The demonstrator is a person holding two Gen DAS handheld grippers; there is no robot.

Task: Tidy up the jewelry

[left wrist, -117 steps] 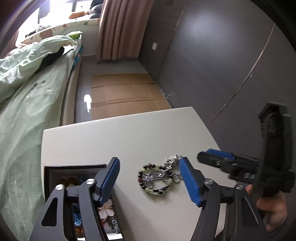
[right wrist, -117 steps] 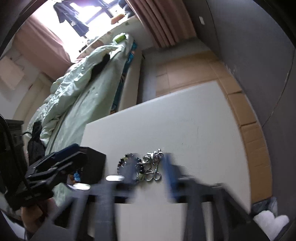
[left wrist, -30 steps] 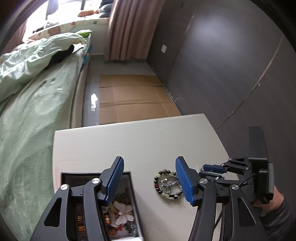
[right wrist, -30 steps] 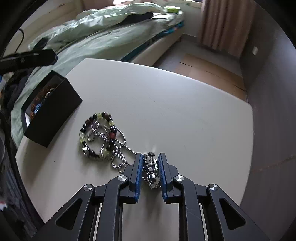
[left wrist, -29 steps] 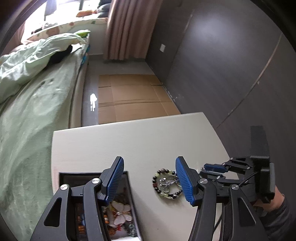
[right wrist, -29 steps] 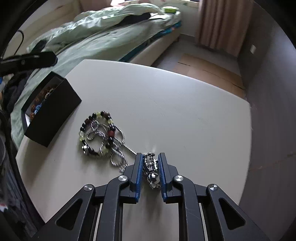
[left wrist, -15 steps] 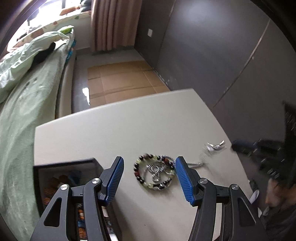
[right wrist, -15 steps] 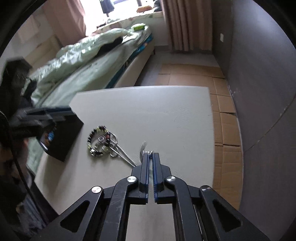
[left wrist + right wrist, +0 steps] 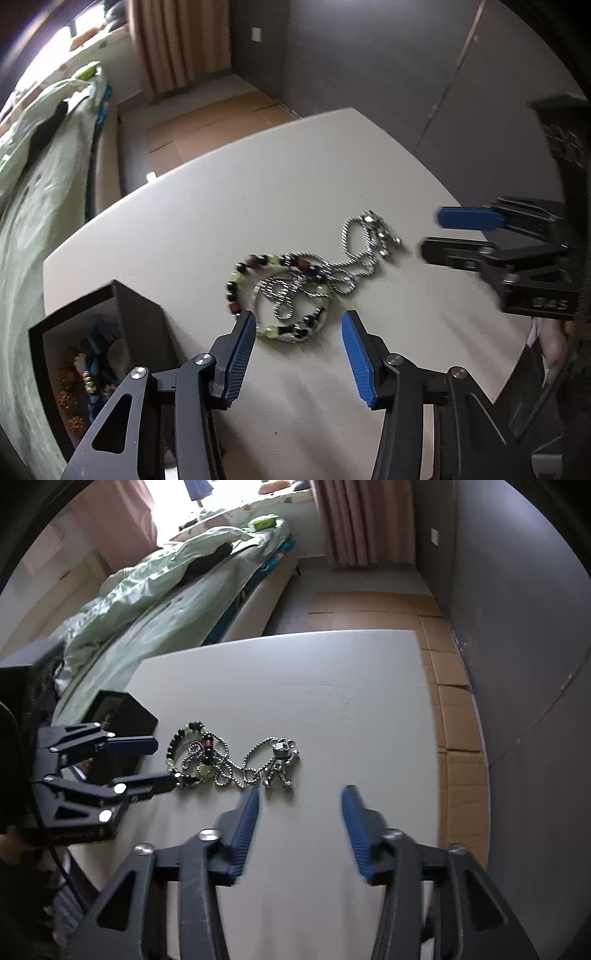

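Beside the part-filled jewelry box (image 9: pixel 110 354), the bracelet (image 9: pixel 275 295) and chain (image 9: pixel 360 251) are left unboxed, both grippers (image 9: pixel 298 354) (image 9: pixel 300 825) released.

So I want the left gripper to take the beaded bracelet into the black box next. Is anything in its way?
No separate obstacle, but the silver chain lies looped through the beaded bracelet, so it would likely drag along. The left gripper is open just short of the bracelet; the black box sits beside it, top open.

Black frames; ribbed blue fingers (image 9: pixel 241 356); silver screws
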